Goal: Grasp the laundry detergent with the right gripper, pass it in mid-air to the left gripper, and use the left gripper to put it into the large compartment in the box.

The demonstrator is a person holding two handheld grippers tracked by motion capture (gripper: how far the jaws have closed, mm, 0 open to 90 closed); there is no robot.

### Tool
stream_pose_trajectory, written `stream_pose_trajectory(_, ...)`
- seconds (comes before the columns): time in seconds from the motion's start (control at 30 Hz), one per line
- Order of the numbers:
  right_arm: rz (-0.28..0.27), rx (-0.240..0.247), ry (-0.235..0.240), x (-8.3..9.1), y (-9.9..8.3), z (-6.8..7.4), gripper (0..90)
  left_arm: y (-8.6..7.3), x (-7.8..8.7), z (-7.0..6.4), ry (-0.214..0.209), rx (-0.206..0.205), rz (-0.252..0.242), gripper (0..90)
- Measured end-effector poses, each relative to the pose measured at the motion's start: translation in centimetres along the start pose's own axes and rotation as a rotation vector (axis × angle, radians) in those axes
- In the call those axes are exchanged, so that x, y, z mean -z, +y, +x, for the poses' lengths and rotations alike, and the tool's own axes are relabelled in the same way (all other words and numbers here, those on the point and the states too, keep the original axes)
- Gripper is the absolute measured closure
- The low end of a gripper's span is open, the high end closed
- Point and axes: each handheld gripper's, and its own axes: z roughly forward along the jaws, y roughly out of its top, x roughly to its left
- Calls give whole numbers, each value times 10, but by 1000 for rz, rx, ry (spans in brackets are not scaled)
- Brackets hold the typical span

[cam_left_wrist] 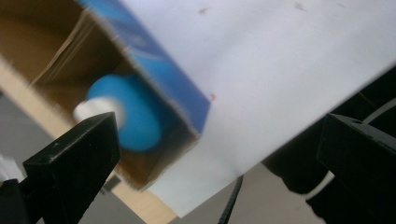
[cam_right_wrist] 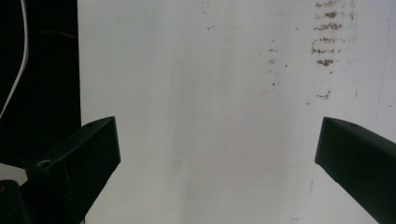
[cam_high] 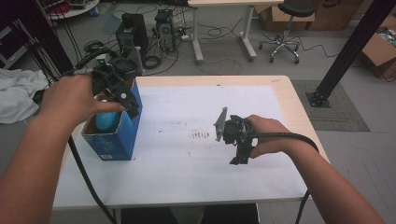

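Left tool (cam_left_wrist: pixel 219 154) wide open, empty, above blue bottle (cam_left_wrist: pixel 133 114) inside blue box (cam_high: pixel 122 133); right tool (cam_right_wrist: pixel 217 158) open, empty.

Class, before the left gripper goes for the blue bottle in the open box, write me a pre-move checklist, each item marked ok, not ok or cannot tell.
1. Left gripper jaws open: ok, wide apart in its own view.
2. Blue box open at the top: ok, its brown inside shows.
3. Blue bottle in the box, white cap reachable: ok.
4. Left gripper lined up over the cap: not ok, the cap sits at the left jaw, not between the two.
5. Right gripper clear of the box: ok, open over the white sheet.
6. Box steady on the table: cannot tell.
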Motion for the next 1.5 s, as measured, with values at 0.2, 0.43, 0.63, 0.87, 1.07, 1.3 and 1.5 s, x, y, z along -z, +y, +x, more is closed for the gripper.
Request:
stream_pose_trajectory(0.2, 12, -11, -4, 4, 0, 1, 0, 9, -4, -15, -52, -159, 3, 1)
stream_pose_trajectory(0.43, 24, -22, -8, 9, -1, 2, 0, 19, -16, -38, -73, -362, 19, 1)
stream_pose_trajectory(0.63, 28, -24, -11, 10, -1, 2, 0, 23, -27, -58, -89, -522, 39, 1)
stream_pose_trajectory(0.87, 29, -16, -11, 11, 1, 1, 0, 28, -34, -66, -91, -583, 34, 1)
stream_pose_trajectory(1.07, 26, -19, -12, 11, 0, -1, 0, 30, -34, -70, -108, -596, 24, 1)
stream_pose_trajectory(1.3, 23, -19, -11, 11, -1, 0, 0, 32, -33, -73, -115, -609, 18, 1)
stream_pose_trajectory(1.5, 23, -23, -12, 12, -2, 0, 0, 33, -33, -74, -118, -616, 17, 1)
